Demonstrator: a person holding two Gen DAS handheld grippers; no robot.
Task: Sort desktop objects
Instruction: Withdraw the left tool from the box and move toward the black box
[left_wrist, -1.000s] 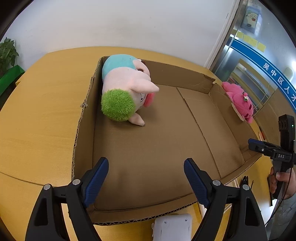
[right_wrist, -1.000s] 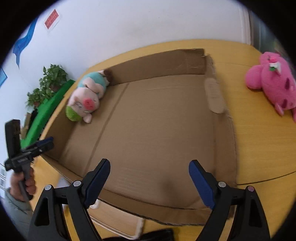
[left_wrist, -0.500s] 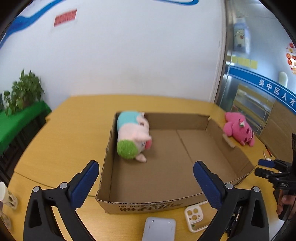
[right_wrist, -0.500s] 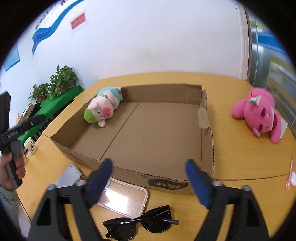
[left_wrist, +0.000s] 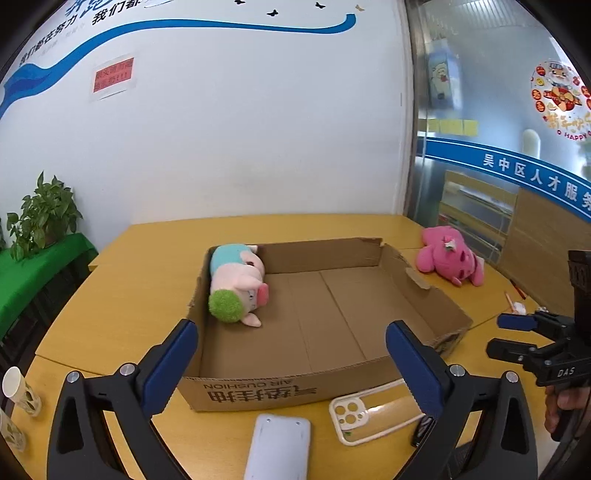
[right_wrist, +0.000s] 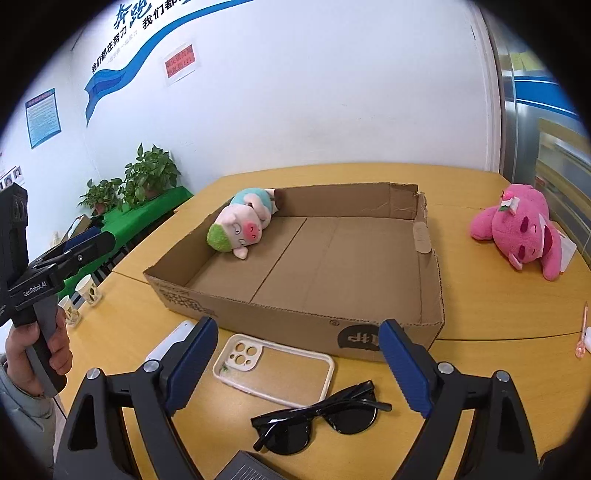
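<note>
The cardboard box (right_wrist: 332, 258) sits open in the middle of the table (right_wrist: 498, 306), and one pig plush (right_wrist: 242, 225) already lies in its far left corner. Outside, the pink plush (right_wrist: 524, 230) sprawls to the right of the box, well apart from it; a clear phone case (right_wrist: 275, 369) lies just in front, sunglasses (right_wrist: 321, 417) nearer still, a white device (left_wrist: 279, 446) beside the case. Both hands hover over the near edge: the left gripper (left_wrist: 291, 365) spread wide and empty, the right gripper (right_wrist: 297, 365) with fingers just reopened, nothing between them. I'd say they're between picks; next comes choosing an item, probably case or sunglasses, and dropping low to pinch something so flat.
</note>
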